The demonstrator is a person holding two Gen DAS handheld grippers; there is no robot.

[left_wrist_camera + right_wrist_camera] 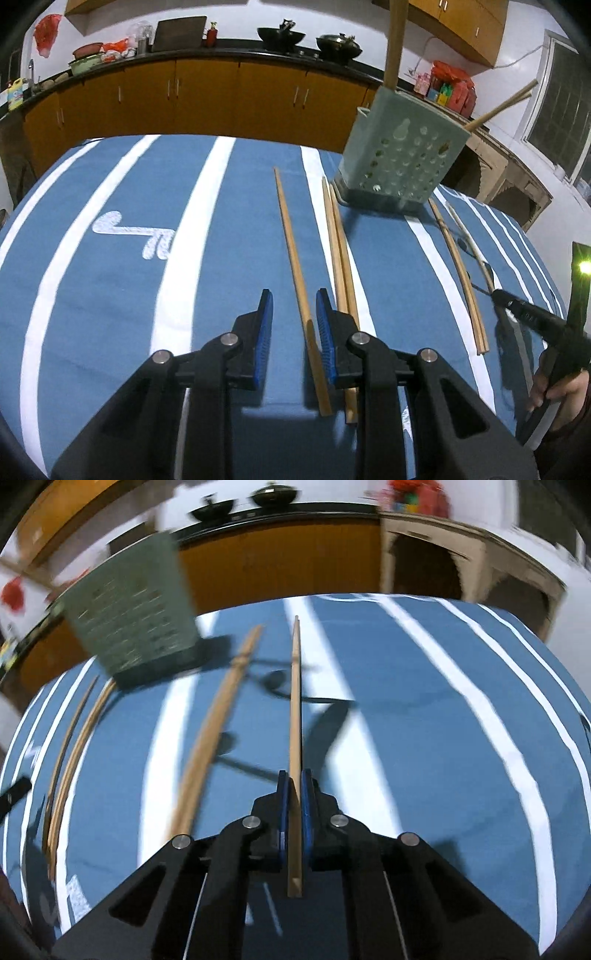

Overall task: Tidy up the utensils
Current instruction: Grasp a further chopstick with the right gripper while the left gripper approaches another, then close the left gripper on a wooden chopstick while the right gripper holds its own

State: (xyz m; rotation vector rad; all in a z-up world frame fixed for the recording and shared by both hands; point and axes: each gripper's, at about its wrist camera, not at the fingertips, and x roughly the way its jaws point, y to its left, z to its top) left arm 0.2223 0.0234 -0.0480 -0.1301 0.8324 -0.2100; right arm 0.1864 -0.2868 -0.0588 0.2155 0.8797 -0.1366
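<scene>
Wooden chopsticks lie on a blue cloth with white stripes (110, 295). My left gripper (294, 306) is open and low over the cloth. A single chopstick (291, 240) runs between its fingers close to the right pad, and the left pad stands clear of it. A pair of chopsticks (340, 258) lies just to its right. The green perforated holder (399, 155) stands at the far right with chopsticks sticking out of its top. My right gripper (294, 779) is shut on one chopstick (295, 701) that points forward. Another chopstick (214, 731) lies to its left, short of the holder (129, 616).
More chopsticks (458, 273) lie right of the holder, close to the right gripper (517, 306) and a person's hand (561, 387). Behind the table runs a counter with orange cabinets (207, 96), woks and bowls. A window (561, 110) is at the far right.
</scene>
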